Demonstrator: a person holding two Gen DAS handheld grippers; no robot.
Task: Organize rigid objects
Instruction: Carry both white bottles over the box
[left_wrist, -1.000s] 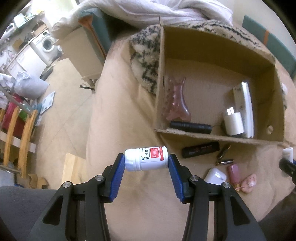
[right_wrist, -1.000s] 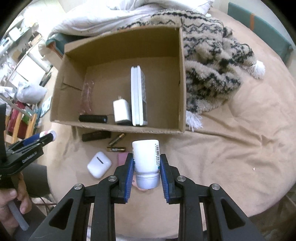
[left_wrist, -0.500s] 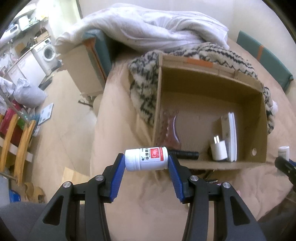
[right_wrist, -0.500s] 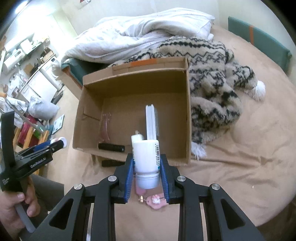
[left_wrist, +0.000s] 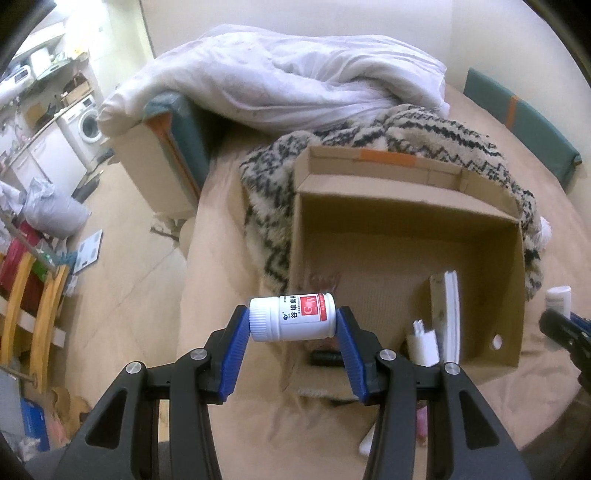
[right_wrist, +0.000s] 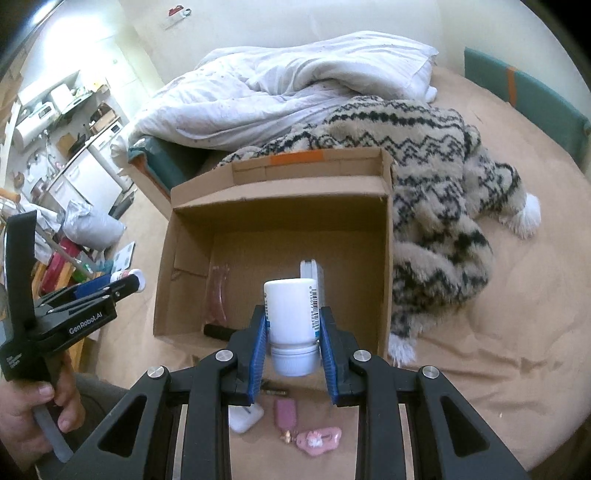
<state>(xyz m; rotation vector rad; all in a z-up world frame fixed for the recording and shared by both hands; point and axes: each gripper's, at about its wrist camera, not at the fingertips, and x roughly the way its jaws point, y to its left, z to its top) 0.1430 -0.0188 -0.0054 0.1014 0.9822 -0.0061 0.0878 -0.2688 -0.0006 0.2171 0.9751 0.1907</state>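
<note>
My left gripper (left_wrist: 292, 319) is shut on a white pill bottle with a red label (left_wrist: 292, 316), held sideways in the air before the open cardboard box (left_wrist: 369, 184). My right gripper (right_wrist: 292, 334) is shut on a plain white bottle (right_wrist: 291, 321), cap toward me, above the box's near wall (right_wrist: 177, 334). The box holds a pink comb (right_wrist: 217, 295), a black cylinder (right_wrist: 218, 331), a white charger (left_wrist: 424, 341) and a flat white case (left_wrist: 451, 310). The left gripper also shows in the right wrist view (right_wrist: 127, 282).
On the tan bed cover near me lie a white earbud case (right_wrist: 244, 419), a pink keychain (right_wrist: 286, 415), a pink charm (right_wrist: 319, 441) and a small battery (right_wrist: 275, 387). A patterned fleece blanket (right_wrist: 436, 192) lies against the box's right side. A white duvet (right_wrist: 295, 85) lies behind.
Both grippers have risen and drawn back from the bed with their bottles. The box now looks farther and lower in both views. Both grips are unchanged.
</note>
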